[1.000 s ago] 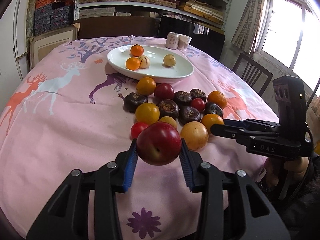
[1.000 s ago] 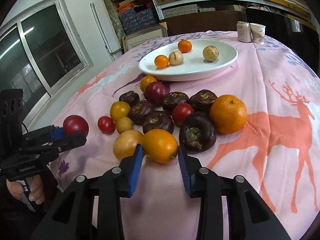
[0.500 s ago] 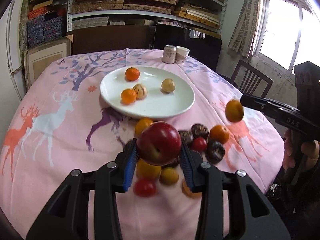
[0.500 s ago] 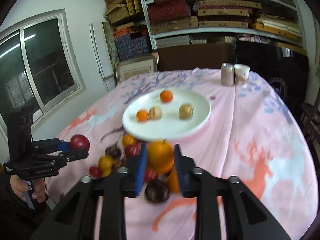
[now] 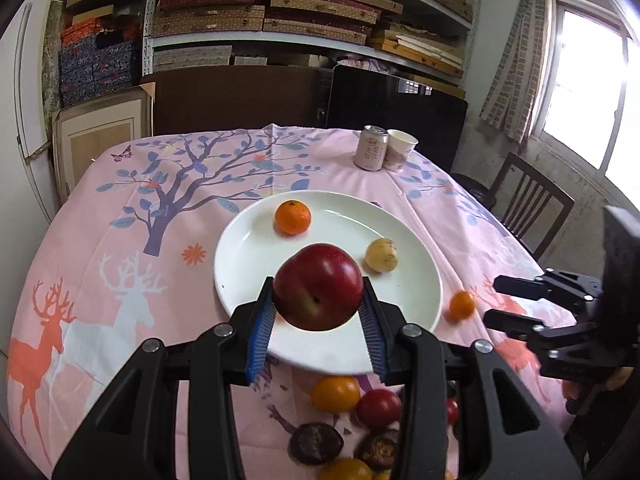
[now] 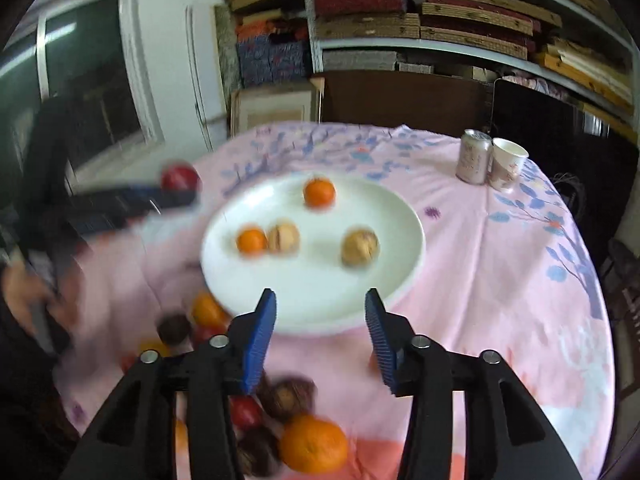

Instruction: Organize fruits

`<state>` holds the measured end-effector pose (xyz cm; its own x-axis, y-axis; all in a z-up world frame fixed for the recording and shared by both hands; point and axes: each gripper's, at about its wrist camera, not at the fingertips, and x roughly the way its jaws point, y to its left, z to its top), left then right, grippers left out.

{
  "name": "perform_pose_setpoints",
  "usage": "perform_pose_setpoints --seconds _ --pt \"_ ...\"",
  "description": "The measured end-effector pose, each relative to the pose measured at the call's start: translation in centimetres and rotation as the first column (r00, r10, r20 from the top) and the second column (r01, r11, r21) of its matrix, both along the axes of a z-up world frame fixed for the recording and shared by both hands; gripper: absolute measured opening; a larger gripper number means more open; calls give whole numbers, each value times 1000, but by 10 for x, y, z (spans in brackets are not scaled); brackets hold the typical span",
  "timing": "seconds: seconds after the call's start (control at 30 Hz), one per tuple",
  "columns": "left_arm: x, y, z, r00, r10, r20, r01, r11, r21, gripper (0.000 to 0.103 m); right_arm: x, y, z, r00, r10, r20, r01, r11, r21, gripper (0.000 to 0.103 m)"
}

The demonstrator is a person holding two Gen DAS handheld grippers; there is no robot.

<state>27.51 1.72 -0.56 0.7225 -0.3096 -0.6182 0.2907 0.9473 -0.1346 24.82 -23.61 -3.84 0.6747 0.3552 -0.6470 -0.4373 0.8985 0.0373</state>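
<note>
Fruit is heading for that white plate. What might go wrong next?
The small orange fruit shows blurred just outside the white plate, beyond the right gripper, whose jaws are opening with nothing between them: it may miss and roll across the pink tablecloth. The round red fruit clamped in the left gripper hangs over the plate; dropped there, it could knock the pale yellow fruit.

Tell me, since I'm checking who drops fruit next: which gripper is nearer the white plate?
Left. The left gripper holds a red apple above the white plate's near part. The right gripper is opening, empty, at the plate's near rim, beside a falling orange.
</note>
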Motion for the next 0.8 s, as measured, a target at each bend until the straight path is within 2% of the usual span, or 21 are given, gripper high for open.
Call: perform_pose_setpoints --seconds 0.07,0.13,0.33,0.43,0.53,0.67,0.73,0.8 --pt "-24 4 1 1000 -10 9 10 1000 -15 40 1 -13 -20 998 -58 -8 57 997 -59 52" --pt "-39 8 0 1000 -6 7 6 1000 -27 40 7 -26 -31 995 -99 -14 97 993 -74 52" --pt "-75 20 -1 1000 18 -10 -18 999 -36 40 38 -45 -40 982 -188 -3 186 977 -104 52" --pt "-87 25 -3 1000 19 -13 -20 999 -40 40 57 -65 -30 970 -241 -15 240 970 -49 52" --pt "-92 28 -5 1000 17 -20 -18 999 -51 40 90 -85 -32 953 -294 -71 295 956 0 52" --pt "-89 30 -8 999 23 -28 -25 997 -71 40 131 -69 -45 959 -264 -98 261 964 -48 52" --pt "-87 31 -9 999 25 -34 -27 997 -74 40 143 -54 -54 964 -241 -111 231 969 -90 50" --pt "-85 32 -9 999 27 -36 -30 997 -72 40 152 -42 -58 969 -230 -86 217 966 -139 44"
